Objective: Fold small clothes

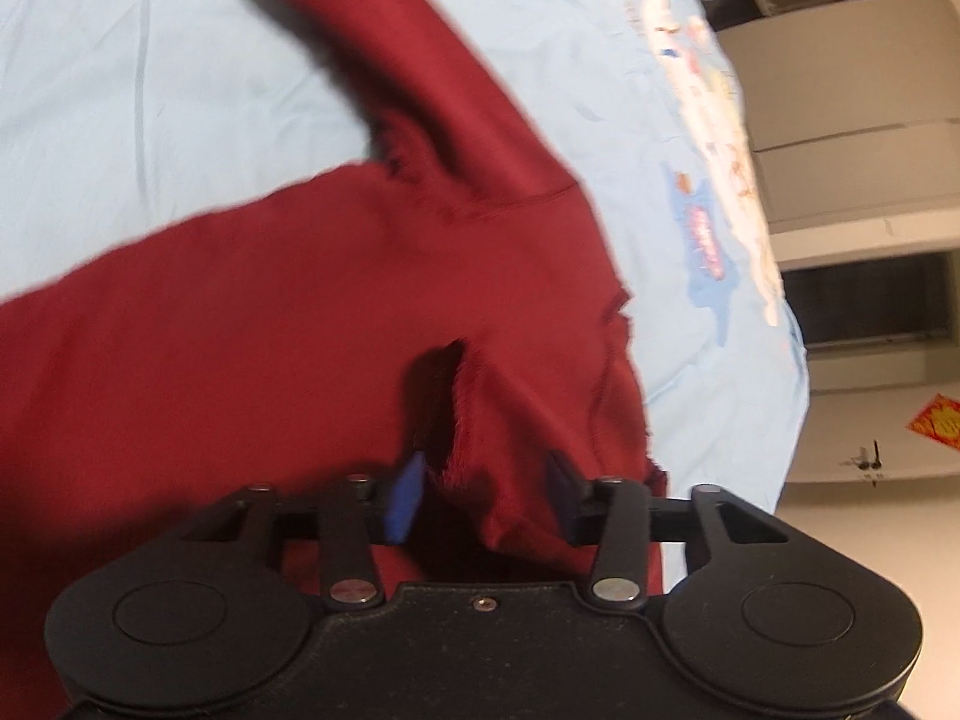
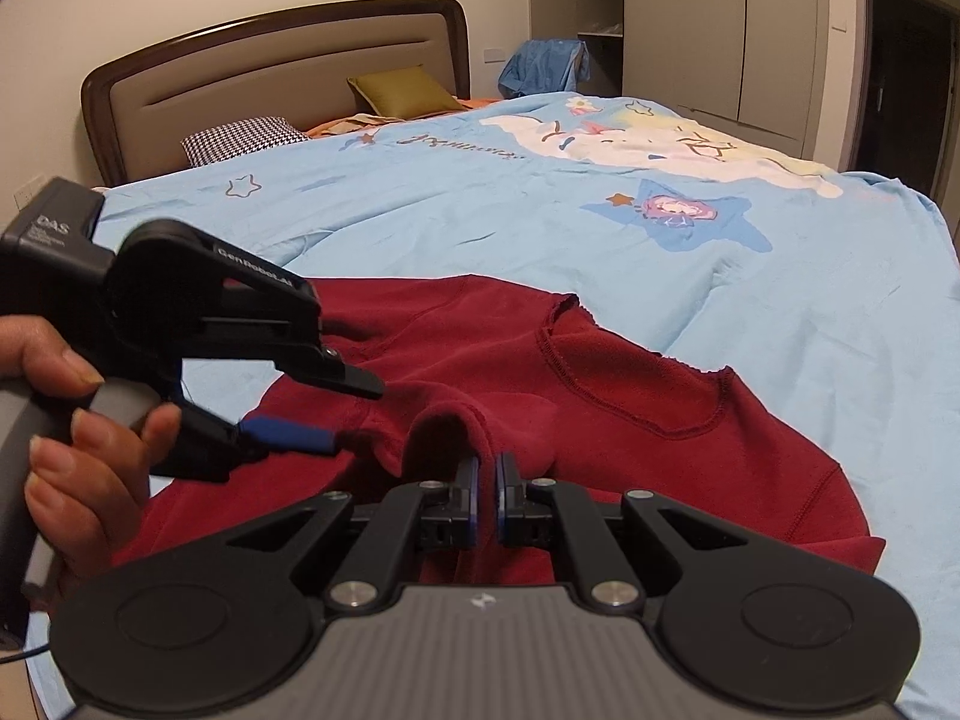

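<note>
Holding red top fold tight in right tool; left tool open, empty, just beside. Better to grab the near edge, then pull flat.

Left wrist view: close above the red garment, tilted steeply down along the left gripper, bed edge and cabinets off to the right. Right wrist view: low over the same garment's near hem, facing up the bed toward the headboard (far off). Shared: the garment, the light blue sheet, and the left gripper, seen side-on.
</note>
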